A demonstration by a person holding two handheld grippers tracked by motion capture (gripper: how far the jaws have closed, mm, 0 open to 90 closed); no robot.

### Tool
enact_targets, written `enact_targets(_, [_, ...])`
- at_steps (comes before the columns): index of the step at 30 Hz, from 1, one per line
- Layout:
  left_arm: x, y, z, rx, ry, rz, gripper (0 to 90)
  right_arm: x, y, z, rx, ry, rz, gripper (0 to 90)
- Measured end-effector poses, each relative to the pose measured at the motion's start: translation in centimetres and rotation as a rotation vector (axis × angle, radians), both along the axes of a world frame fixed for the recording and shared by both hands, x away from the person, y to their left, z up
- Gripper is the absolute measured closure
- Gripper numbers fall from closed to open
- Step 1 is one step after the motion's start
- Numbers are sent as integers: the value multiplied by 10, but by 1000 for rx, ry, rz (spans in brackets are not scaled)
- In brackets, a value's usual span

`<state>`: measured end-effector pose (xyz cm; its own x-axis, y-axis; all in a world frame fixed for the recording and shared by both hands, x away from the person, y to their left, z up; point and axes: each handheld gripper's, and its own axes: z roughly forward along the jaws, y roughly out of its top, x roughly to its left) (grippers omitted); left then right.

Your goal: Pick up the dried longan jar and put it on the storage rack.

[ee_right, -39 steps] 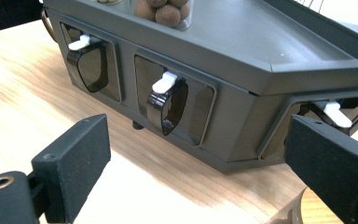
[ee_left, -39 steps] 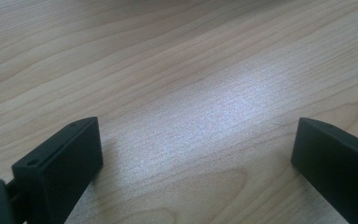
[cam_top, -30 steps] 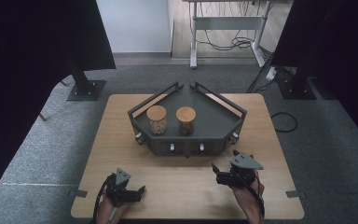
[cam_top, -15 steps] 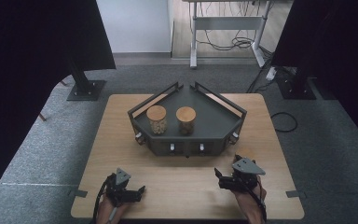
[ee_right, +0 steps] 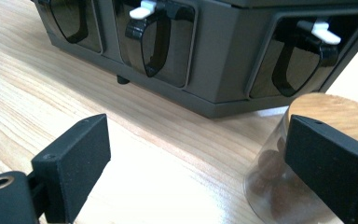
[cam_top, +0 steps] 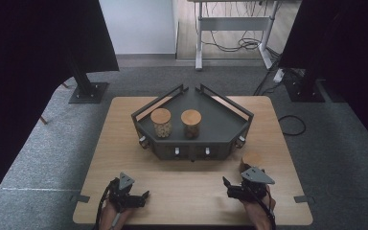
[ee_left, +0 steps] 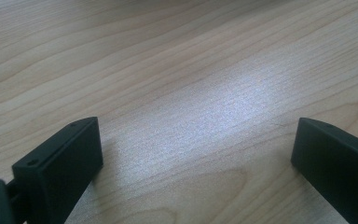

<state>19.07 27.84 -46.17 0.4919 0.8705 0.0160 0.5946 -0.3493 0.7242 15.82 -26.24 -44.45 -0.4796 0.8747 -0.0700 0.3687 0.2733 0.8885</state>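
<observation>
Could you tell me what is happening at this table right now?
A person holds a gripper in each hand over a wooden table. The right gripper is open beside a small wooden-lidded jar standing in front of a dark tray carrying two similar jars. The left gripper is open above bare wood.

Two jars [cam_top: 161, 122] side by side on the rack [cam_top: 220, 125]; third jar [cam_top: 252, 159] on the table [cam_top: 187, 191] before its right corner.
</observation>
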Motion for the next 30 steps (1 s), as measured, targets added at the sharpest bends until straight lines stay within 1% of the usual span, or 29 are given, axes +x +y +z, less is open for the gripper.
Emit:
enact_targets(8, [0,0,0,-1,-1,0,16,-3,-2,-7,0,16,-8,65])
enact_targets(21, [0,0,0,-1,-1,0,16,-6,-3,-13,-9,30,-18,65])
enact_targets(30, [0,0,0,-1,-1,0,17,-7,-5,-18,-8,66,-29,64])
